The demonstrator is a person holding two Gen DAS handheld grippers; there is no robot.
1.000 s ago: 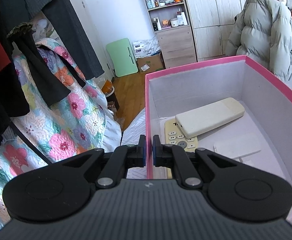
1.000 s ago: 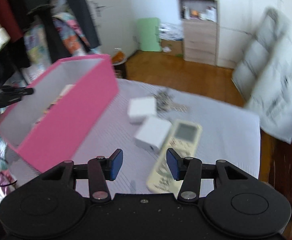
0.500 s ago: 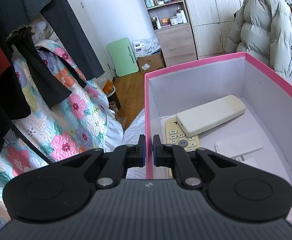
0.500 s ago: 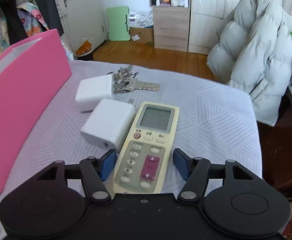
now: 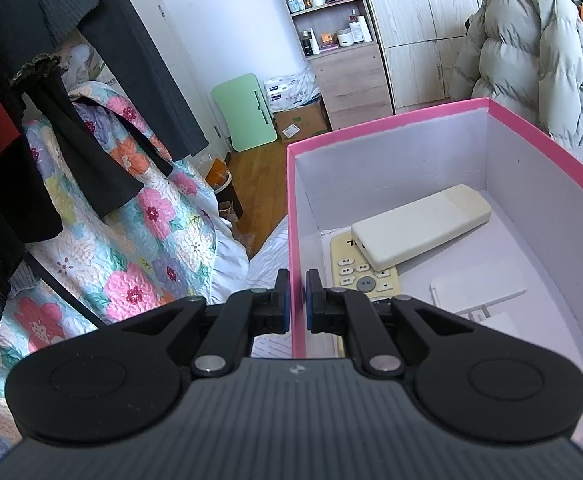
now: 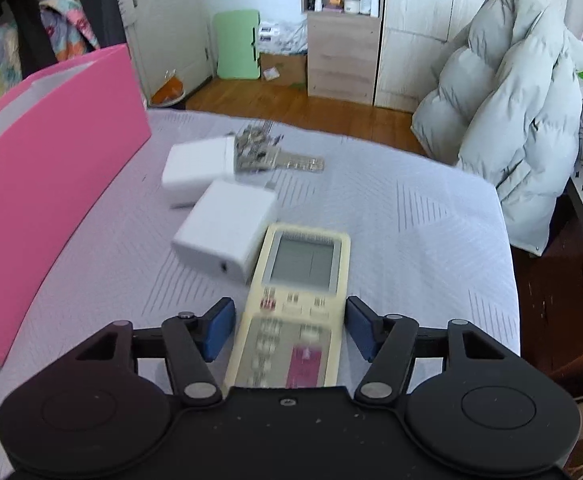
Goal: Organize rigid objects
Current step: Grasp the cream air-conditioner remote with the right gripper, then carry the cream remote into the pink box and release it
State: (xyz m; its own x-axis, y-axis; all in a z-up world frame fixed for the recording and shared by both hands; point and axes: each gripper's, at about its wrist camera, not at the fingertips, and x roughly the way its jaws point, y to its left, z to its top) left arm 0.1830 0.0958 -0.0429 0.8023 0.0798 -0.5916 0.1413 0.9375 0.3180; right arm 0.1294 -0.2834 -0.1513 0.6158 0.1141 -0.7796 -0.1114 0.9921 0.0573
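My left gripper [image 5: 297, 300] is shut on the near left wall of the pink box [image 5: 293, 216]. Inside the box lie a cream power bank [image 5: 419, 228], a yellowish remote [image 5: 355, 270] under it, and white flat items [image 5: 479, 286]. My right gripper [image 6: 290, 330] is open, its blue pads either side of a cream remote control [image 6: 299, 296] with a screen, lying on the bed. Two white adapters [image 6: 227, 224] [image 6: 197, 166] and a bunch of keys [image 6: 267, 154] lie beyond it. The pink box [image 6: 47, 184] stands at the left.
The white patterned bedcover [image 6: 411, 220] ends at the right edge, with a grey puffer jacket [image 6: 511, 120] beyond. A floral quilt [image 5: 123, 240] and hanging dark clothes [image 5: 71, 80] are left of the box. A wooden cabinet [image 6: 341, 52] stands across the floor.
My right gripper has swung from the box to the cream remote and moved forward, so its open pads now straddle the remote. My left gripper keeps its hold on the box wall.
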